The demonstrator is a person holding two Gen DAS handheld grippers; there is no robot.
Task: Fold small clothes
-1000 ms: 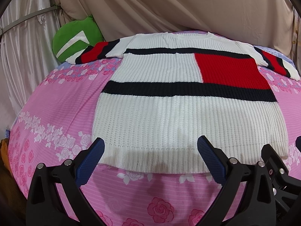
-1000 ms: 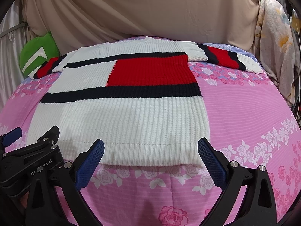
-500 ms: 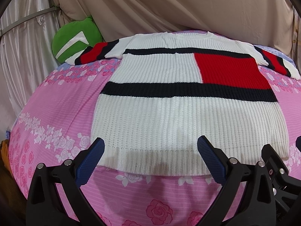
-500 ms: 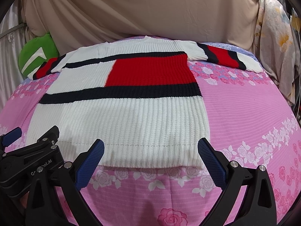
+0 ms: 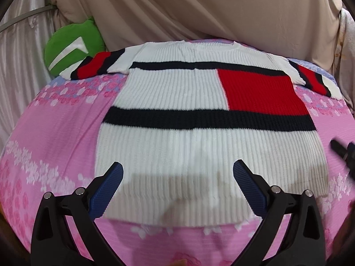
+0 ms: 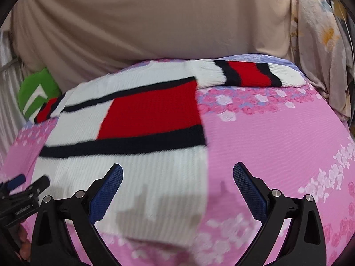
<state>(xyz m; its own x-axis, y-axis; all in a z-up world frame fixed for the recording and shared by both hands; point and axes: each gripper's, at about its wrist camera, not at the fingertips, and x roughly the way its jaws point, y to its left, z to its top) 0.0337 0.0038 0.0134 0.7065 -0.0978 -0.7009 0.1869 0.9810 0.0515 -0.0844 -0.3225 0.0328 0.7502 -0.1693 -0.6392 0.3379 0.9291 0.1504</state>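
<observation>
The left gripper is spread wide and holds nothing; its blue-padded fingers hang over the near hem of the sweater, one by the hem's left corner and the other further along to the right. The right gripper is also wide apart and empty, straddling the sweater's right side edge: its left finger is over the white knit, its right finger over the pink sheet. Whether either gripper touches the fabric cannot be told. The right view is blurred.

The sweater lies flat on the bed, front up, hem toward the grippers and neck at the far end. It is white ribbed knit with two dark bands across the chest and a red block between them on the right. Both short sleeves stick out sideways, striped red and dark. The sheet under it is pink with rose patterns. A green cushion sits behind the left sleeve, against a beige drape hanging at the back. A floral cloth hangs at the far right.
</observation>
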